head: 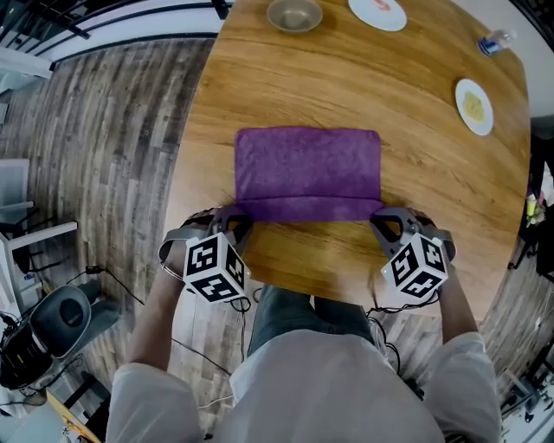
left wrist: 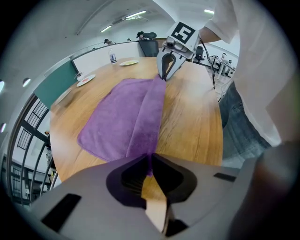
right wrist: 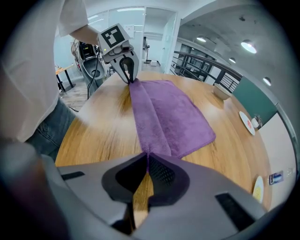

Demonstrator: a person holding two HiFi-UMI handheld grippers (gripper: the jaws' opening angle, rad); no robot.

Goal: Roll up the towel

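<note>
A purple towel (head: 308, 170) lies flat on the round wooden table (head: 286, 78), its near edge folded over into a narrow strip (head: 309, 208). My left gripper (head: 237, 218) is shut on the strip's left near corner; in the left gripper view the purple cloth (left wrist: 149, 165) is pinched between the jaw tips. My right gripper (head: 385, 220) is shut on the right near corner, with the towel's (right wrist: 173, 117) edge caught between its tips (right wrist: 147, 159). Each gripper shows in the other's view, the right gripper (left wrist: 165, 70) and the left gripper (right wrist: 127, 70), clamped on the fold's ends.
At the table's far edge stand a bowl (head: 294, 14) and a white plate (head: 378, 12). Another plate (head: 473, 105) and a small bottle (head: 493, 41) are at the far right. The person's legs are at the near table edge. A chair base (head: 61, 320) sits on the floor at left.
</note>
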